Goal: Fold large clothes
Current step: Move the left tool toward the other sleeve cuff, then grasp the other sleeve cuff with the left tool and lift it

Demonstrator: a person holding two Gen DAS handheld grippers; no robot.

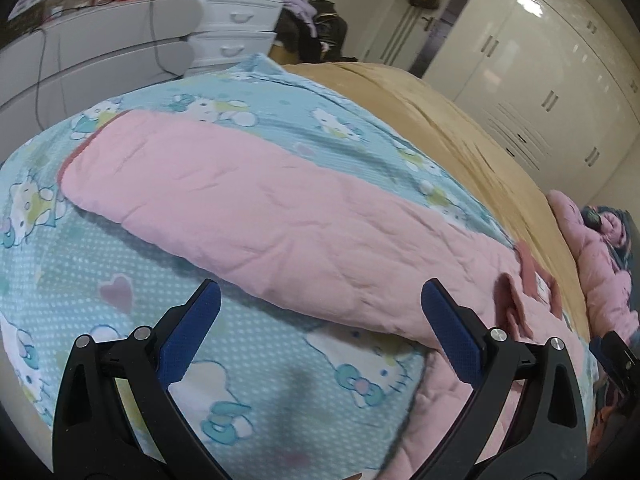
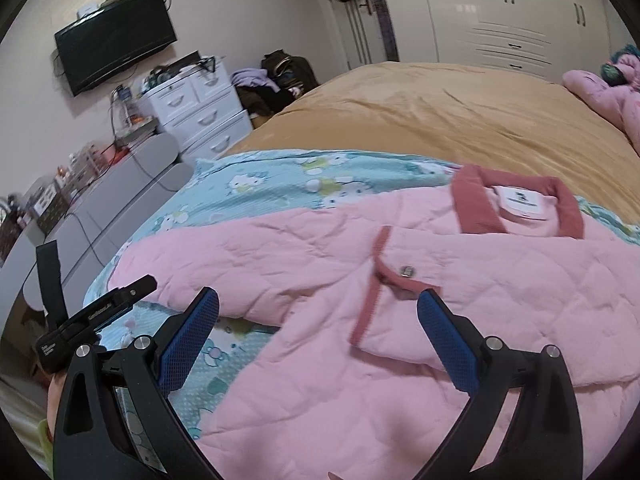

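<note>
A pink quilted garment (image 1: pixel 256 216) lies flat on a blue cartoon-print blanket (image 1: pixel 72 264) on the bed. Its long part stretches from upper left to lower right in the left wrist view. My left gripper (image 1: pixel 320 312) hovers open just above the garment's near edge, nothing between its fingers. In the right wrist view the same garment (image 2: pixel 460 360) shows its darker pink collar (image 2: pixel 472 200), white label and a snap button (image 2: pixel 407 270). My right gripper (image 2: pixel 318 316) is open over the garment's front placket, holding nothing. The left gripper's body (image 2: pixel 96 316) shows at the left.
A tan bedspread (image 2: pixel 440 112) covers the far bed. Another pink garment (image 2: pixel 612 96) lies at its right end. White drawers (image 2: pixel 200 112), a grey sideboard (image 2: pixel 120 184), a wall TV (image 2: pixel 116 52) and white wardrobes (image 2: pixel 500 20) ring the room.
</note>
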